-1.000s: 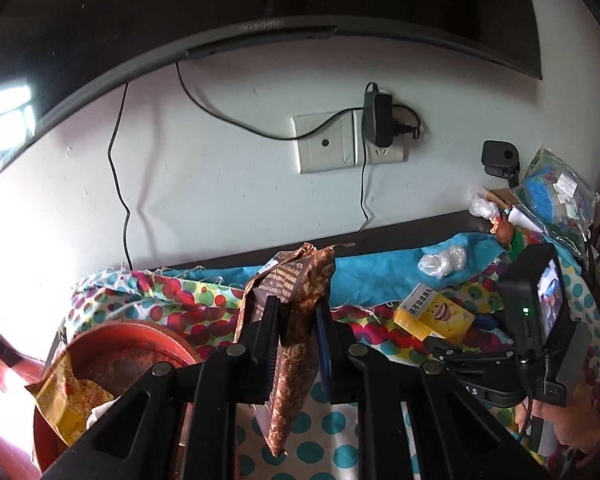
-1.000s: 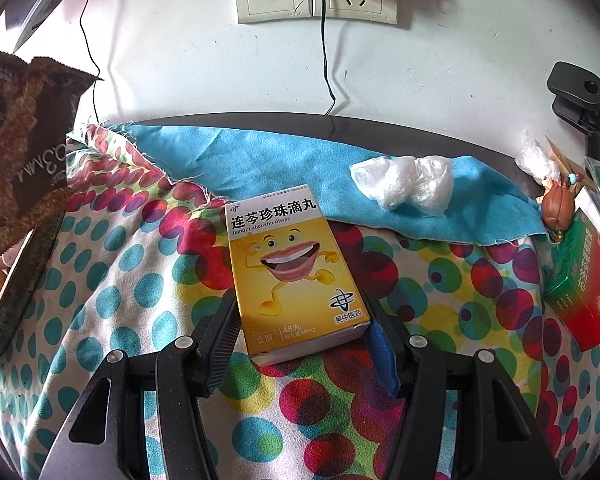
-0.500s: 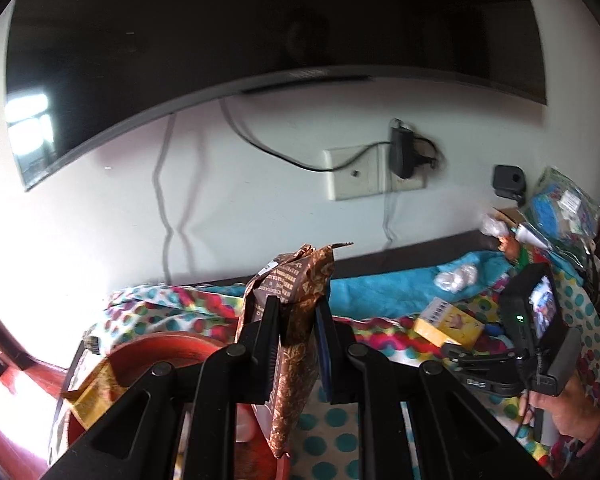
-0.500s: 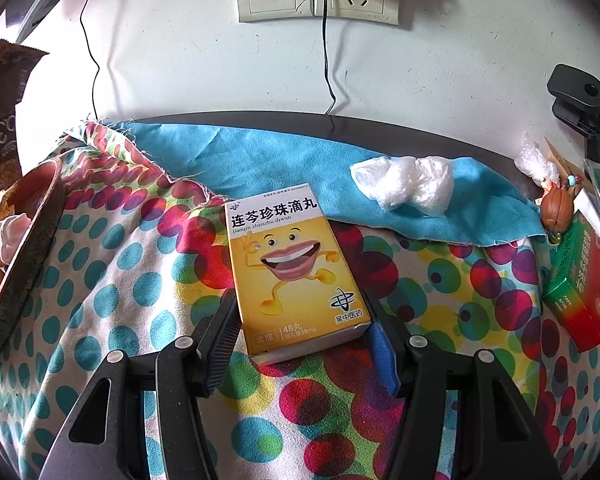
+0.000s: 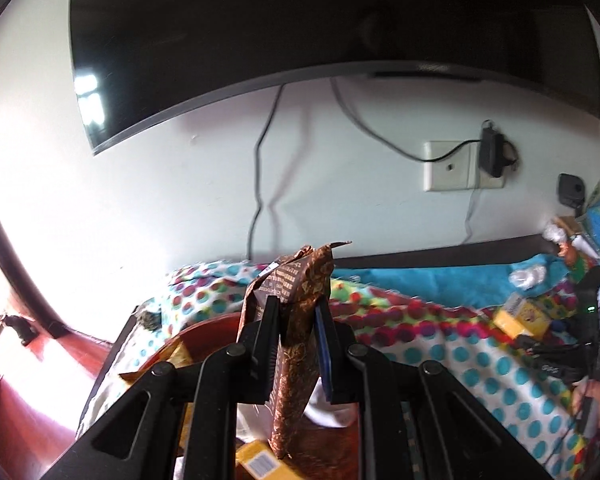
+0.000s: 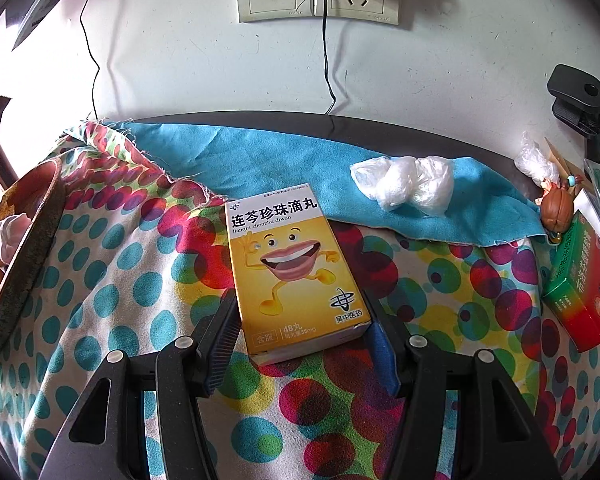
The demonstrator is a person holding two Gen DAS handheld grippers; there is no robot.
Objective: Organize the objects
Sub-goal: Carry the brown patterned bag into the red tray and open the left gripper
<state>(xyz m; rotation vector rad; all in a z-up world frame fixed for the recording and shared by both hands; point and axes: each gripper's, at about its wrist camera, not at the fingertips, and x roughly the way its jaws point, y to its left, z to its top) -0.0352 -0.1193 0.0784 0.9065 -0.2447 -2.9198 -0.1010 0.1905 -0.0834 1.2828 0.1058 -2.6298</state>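
Observation:
My left gripper (image 5: 296,308) is shut on a crumpled brown snack packet (image 5: 296,352), which stands upright between its pads. The packet's lower end hangs over a red bowl (image 5: 216,326) that holds a yellow packet and white wrapping. In the right wrist view the bowl (image 6: 32,248) sits at the left edge of the dotted cloth. My right gripper (image 6: 298,300) rests low on the cloth, its two pads pressed against the sides of a yellow medicine box (image 6: 292,264) that lies flat there. The left wrist view shows that box (image 5: 520,318) far off at the right.
A blue cloth (image 6: 260,160) with a wad of clear plastic (image 6: 404,184) lies behind the box. At the right are a green and red box (image 6: 580,280), a small brown figurine (image 6: 556,214) and a black clip (image 6: 578,100). Wall sockets and a television hang above.
My left gripper has carried the brown packet to the left and slightly up, so the red bowl now lies under it. The right gripper and the yellow box have not moved.

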